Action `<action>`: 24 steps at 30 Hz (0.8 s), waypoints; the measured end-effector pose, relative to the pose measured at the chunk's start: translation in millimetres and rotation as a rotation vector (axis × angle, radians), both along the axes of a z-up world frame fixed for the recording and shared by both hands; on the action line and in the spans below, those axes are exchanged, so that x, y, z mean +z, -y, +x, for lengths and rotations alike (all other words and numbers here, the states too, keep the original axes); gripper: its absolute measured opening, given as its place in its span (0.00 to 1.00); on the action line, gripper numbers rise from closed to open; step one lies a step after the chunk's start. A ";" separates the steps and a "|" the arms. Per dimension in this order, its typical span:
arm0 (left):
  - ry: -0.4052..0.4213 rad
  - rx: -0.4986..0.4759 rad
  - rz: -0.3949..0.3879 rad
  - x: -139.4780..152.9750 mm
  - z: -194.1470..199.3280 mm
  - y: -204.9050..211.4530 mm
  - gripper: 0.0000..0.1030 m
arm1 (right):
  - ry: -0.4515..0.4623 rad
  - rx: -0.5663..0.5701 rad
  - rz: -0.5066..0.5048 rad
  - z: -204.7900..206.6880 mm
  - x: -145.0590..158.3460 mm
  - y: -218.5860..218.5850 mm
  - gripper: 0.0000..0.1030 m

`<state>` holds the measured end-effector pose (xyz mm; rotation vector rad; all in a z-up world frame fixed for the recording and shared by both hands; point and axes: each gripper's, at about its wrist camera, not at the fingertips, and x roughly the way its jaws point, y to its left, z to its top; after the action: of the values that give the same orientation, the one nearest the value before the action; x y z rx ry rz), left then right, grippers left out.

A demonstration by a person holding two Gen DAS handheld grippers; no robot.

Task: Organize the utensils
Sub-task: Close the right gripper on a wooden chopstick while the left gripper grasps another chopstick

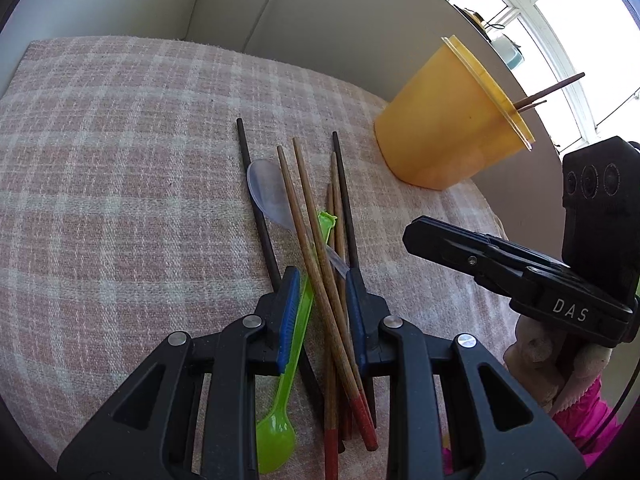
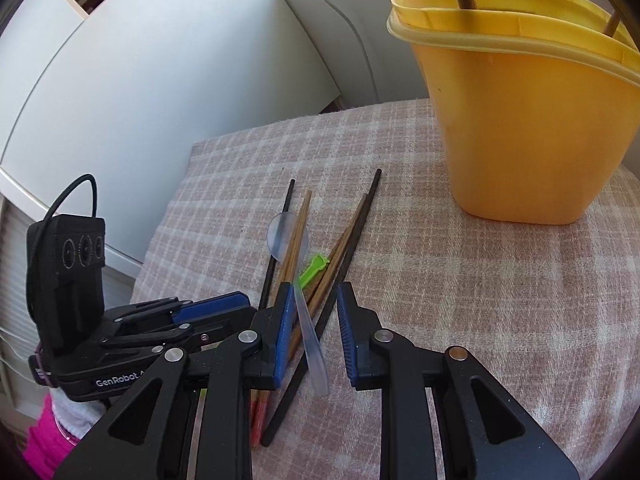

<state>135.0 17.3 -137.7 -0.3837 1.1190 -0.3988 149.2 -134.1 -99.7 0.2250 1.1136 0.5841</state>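
A pile of utensils lies on the pink plaid cloth (image 1: pixel 120 160): wooden chopsticks with red ends (image 1: pixel 320 264), black chopsticks (image 1: pixel 256 204), a green plastic spoon (image 1: pixel 288 380) and a clear plastic spoon (image 1: pixel 268 192). My left gripper (image 1: pixel 322 280) is open, its jaws straddling the pile. My right gripper (image 2: pixel 312 296) is open over the same pile (image 2: pixel 320 256), above the clear spoon's handle (image 2: pixel 312 344). A yellow cup (image 1: pixel 448 124) stands at the far right with two chopsticks in it; it also shows in the right wrist view (image 2: pixel 528 120).
The right gripper's body (image 1: pixel 520 276) is to the right of the pile in the left wrist view; the left gripper's body (image 2: pixel 132 328) is at the left in the right wrist view. A white wall and a window are behind the table.
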 end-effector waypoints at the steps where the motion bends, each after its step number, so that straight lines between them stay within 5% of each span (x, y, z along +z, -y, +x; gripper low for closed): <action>1: -0.002 -0.001 0.004 -0.8 2.4 0.7 0.22 | 0.004 0.001 -0.002 1.3 1.0 -2.0 0.20; 17: -0.009 -0.019 0.088 -3.0 16.0 3.4 0.22 | -0.009 0.005 -0.031 17.6 -3.5 -19.9 0.20; 24: -0.001 -0.050 0.112 -4.6 24.3 14.5 0.12 | -0.010 -0.004 -0.056 23.2 -7.9 -28.6 0.20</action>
<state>159.3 2.8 -142.3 -0.2575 1.1486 -0.3781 172.4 -105.4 -107.6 0.1820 1.1373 0.5478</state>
